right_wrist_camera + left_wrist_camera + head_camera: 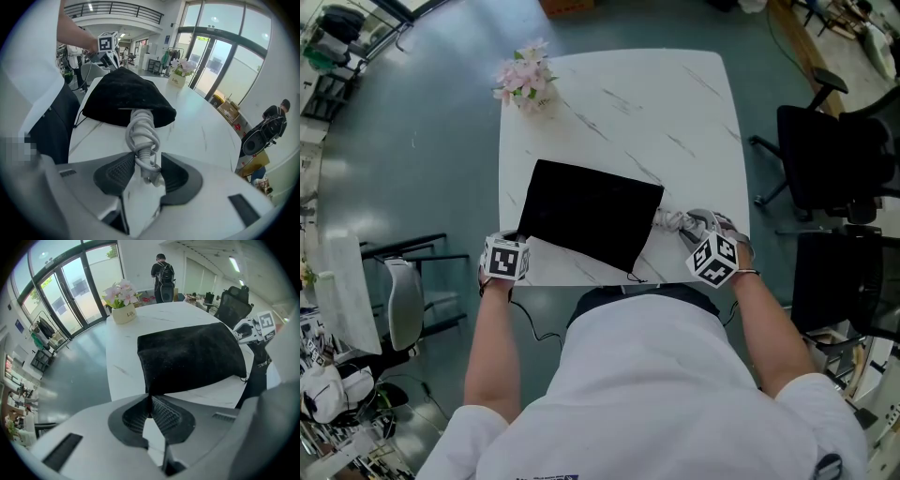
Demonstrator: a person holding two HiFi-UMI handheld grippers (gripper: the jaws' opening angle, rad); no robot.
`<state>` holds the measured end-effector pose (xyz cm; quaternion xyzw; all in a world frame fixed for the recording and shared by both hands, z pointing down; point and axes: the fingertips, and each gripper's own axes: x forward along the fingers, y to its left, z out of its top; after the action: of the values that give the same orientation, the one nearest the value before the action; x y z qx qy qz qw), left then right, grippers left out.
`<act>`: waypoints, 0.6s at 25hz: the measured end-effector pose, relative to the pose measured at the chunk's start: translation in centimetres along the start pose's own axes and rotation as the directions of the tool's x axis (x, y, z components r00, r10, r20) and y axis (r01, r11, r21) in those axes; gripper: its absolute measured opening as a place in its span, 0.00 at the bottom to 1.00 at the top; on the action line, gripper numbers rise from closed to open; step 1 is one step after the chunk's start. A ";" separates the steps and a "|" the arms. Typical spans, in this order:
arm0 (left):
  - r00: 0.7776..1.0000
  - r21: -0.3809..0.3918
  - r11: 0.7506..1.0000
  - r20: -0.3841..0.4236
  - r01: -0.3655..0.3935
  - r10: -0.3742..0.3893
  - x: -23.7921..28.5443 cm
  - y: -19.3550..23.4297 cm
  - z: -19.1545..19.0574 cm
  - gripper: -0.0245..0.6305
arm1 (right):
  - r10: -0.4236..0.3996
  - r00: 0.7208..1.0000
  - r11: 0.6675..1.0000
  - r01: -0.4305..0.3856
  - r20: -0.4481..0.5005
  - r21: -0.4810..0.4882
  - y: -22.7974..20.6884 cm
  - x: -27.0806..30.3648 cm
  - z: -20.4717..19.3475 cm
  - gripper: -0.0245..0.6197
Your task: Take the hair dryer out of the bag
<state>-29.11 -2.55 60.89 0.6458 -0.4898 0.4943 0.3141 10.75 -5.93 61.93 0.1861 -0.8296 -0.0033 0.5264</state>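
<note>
A flat black bag [591, 214] lies on the white marble table [656, 103] near its front edge. My left gripper [516, 240] is shut on the bag's near left corner; in the left gripper view the black cloth [192, 355] runs down into the shut jaws [150, 401]. The hair dryer's pale handle, wound with its white cord [670, 221], sticks out of the bag's right end. My right gripper [692, 232] is shut on that handle [142, 136], its pads [115, 176] pressing on either side. The rest of the dryer is hidden inside the bag [124, 96].
A pot of pink flowers [525, 82] stands at the table's far left corner. Black office chairs [825, 169] stand right of the table, and a grey chair [403, 300] to its left. A person with a backpack [161, 275] stands far behind the table.
</note>
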 end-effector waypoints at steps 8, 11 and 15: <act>0.996 -0.021 0.996 0.009 0.087 -0.087 0.3 -1.1 -0.8 0.10 | 0.033 0.999 0.999 -0.033 -0.025 0.007 0.0 0.2 -0.1 0.36; 0.986 -0.039 0.985 0.020 0.169 -0.168 0.0 -1.3 -1.2 0.28 | 0.046 0.999 0.998 -0.046 -0.006 0.036 0.0 0.0 0.1 0.39; 0.978 -0.033 0.979 0.059 0.202 -0.200 -1.0 -0.7 -1.0 0.30 | 0.052 0.997 0.997 -0.055 0.053 0.048 0.2 -1.0 1.5 0.45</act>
<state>-28.85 -1.11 60.37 0.6993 -0.4400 0.4325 0.3611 9.80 -5.69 60.42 0.1766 -0.8475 0.0267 0.4999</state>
